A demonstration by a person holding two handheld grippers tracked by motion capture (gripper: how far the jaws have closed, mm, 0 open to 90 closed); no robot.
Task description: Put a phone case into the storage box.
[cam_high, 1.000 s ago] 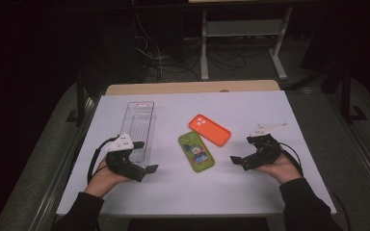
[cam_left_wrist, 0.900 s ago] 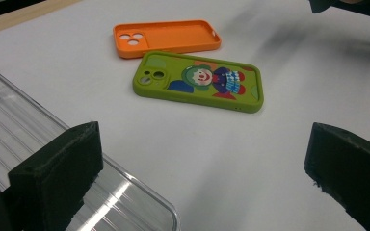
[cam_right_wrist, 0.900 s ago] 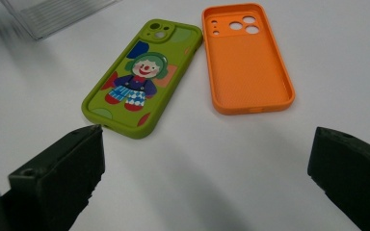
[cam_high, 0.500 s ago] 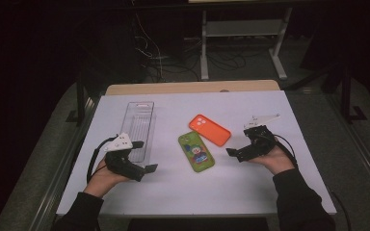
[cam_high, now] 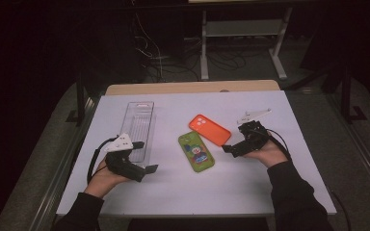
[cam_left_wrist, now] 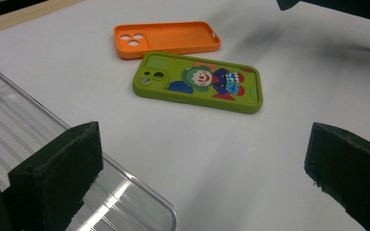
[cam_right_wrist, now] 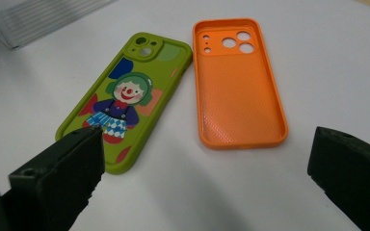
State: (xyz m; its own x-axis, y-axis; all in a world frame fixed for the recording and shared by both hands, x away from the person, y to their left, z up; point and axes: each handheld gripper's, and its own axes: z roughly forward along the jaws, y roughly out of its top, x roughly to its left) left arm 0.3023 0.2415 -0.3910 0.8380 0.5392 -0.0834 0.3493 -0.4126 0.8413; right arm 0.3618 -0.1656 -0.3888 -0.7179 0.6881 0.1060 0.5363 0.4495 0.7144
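Noting our right gripper, jaws wide apart, nearest the orange case: it lies open side up mid-table, dead ahead, long axis running away from the jaws. Left gripper, also spread, sits farther off beside the clear tray.

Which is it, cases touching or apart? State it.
Apart. The right gripper view shows a strip of white table between the green case and the orange case.

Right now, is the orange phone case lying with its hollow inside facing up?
Yes, the orange phone case shows its open textured inside and raised rim.
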